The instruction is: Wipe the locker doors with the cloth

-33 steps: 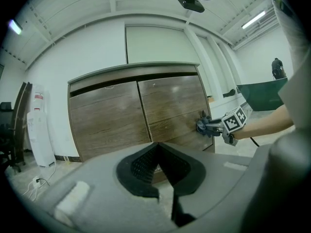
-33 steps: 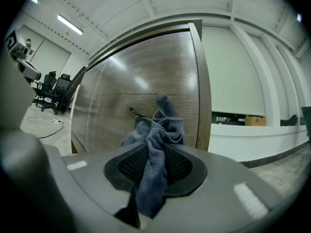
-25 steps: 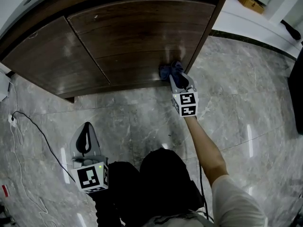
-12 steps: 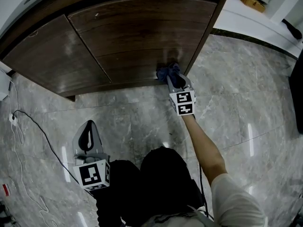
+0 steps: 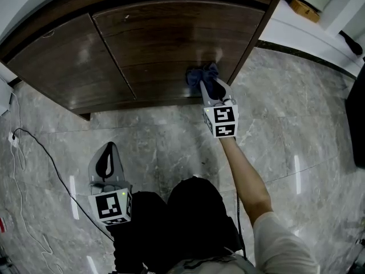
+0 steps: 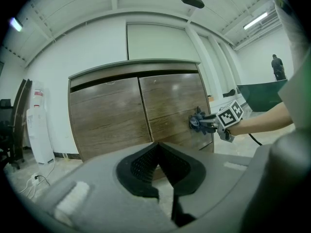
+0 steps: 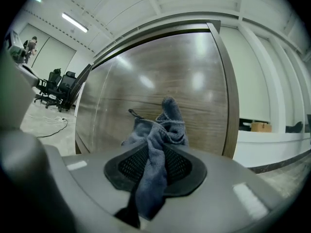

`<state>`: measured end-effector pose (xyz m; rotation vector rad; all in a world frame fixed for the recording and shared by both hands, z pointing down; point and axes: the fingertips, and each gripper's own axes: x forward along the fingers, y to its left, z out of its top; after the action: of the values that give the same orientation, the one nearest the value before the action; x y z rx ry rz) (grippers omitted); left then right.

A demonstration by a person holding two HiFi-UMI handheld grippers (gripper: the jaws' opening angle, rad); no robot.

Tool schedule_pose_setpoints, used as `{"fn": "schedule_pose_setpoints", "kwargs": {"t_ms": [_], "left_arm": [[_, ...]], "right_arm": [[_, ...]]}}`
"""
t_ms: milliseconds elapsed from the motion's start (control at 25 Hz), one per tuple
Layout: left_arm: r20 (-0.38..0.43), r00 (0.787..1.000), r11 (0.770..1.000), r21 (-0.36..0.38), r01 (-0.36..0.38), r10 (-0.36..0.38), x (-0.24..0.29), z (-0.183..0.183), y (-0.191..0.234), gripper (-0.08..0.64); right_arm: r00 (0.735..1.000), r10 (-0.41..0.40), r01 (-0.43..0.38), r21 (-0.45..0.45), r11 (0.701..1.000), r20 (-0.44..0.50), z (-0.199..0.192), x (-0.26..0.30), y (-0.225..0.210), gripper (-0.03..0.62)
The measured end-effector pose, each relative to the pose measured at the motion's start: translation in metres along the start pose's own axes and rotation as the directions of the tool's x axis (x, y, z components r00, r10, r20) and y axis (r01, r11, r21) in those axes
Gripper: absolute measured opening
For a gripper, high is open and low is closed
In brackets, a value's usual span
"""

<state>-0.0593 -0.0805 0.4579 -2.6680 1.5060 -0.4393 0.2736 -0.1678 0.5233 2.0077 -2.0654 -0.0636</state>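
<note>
The right gripper [image 5: 210, 90], just right of centre in the head view, is clamped on the blue cloth [image 5: 203, 76], whose bunched end lies against the lower right part of the right locker door [image 5: 165, 39], close to the cabinet's right edge. The left gripper [image 5: 106, 163] sits at the lower left of that frame over the grey marble floor [image 5: 171, 147], well apart from the doors, its jaws together with nothing between them
</note>
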Motion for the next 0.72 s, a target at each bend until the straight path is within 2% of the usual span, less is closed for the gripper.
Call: {"fn": "schedule_pose_setpoints", "kwargs": {"t_ms": [440, 720], "left_arm": [[0.014, 1.0, 1.0, -0.02, -0.003, 0.003, -0.002, -0.002, 0.003, 0.0], [0.02, 1.0, 1.0, -0.027, 0.005, -0.005, -0.003, -0.001, 0.003, 0.0]], "right_arm": [[0.99, -0.015, 0.017, -0.011, 1.0, 0.143, 0.092, -0.009, -0.01, 0.097], [0.98, -0.019, 0.025, -0.029, 0.999, 0.198, 0.129, -0.014, -0.014, 0.097]]}}
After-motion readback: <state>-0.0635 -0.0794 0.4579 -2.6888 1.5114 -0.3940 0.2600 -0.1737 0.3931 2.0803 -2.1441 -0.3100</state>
